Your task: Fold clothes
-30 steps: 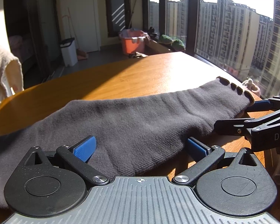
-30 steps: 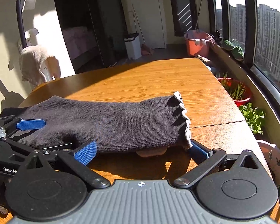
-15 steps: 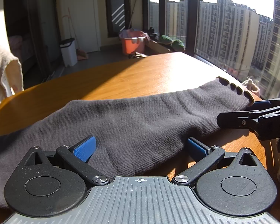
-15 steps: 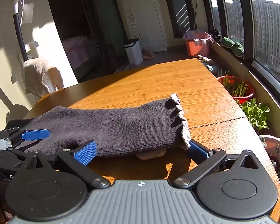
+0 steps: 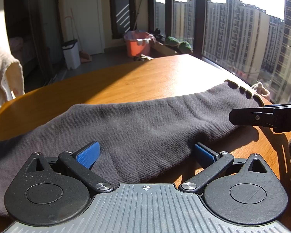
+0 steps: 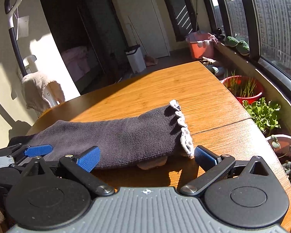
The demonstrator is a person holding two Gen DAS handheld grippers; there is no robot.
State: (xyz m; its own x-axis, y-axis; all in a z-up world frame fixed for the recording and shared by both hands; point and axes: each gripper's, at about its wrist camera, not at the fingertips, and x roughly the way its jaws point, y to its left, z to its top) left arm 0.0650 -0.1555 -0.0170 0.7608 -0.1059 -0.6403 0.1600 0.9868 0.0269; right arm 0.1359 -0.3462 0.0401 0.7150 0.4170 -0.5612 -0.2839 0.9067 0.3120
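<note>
Looking through the left wrist camera, I am seeing a dark grey knitted garment [image 5: 145, 124] lying flat on a round wooden table [image 5: 137, 77], stretching from nine o'clock across to two o'clock. My left gripper [image 5: 145, 152] is sitting at six o'clock with its blue-padded fingers [image 5: 88, 154] spread wide, the near edge of the cloth lying between them but not pinched. At three o'clock my right gripper [image 5: 261, 115] is showing side-on; from here I cannot tell its state. The scalloped hem [image 5: 246, 92] is sitting at two o'clock.

Turning to the right wrist camera, I am seeing the same garment [image 6: 116, 136] running from nine o'clock to the centre, its pale frilled hem [image 6: 182, 130] ending near the middle. My right gripper [image 6: 146, 156] is released, fingers [image 6: 89, 158] apart, straddling the near hem corner. A pale scrap [image 6: 151, 163] is peeking from under the cloth.

I am judging the knit as light, soft and floppy, likely to sag and stretch. I am favouring a pinch through both layers at the near edge corners.
</note>
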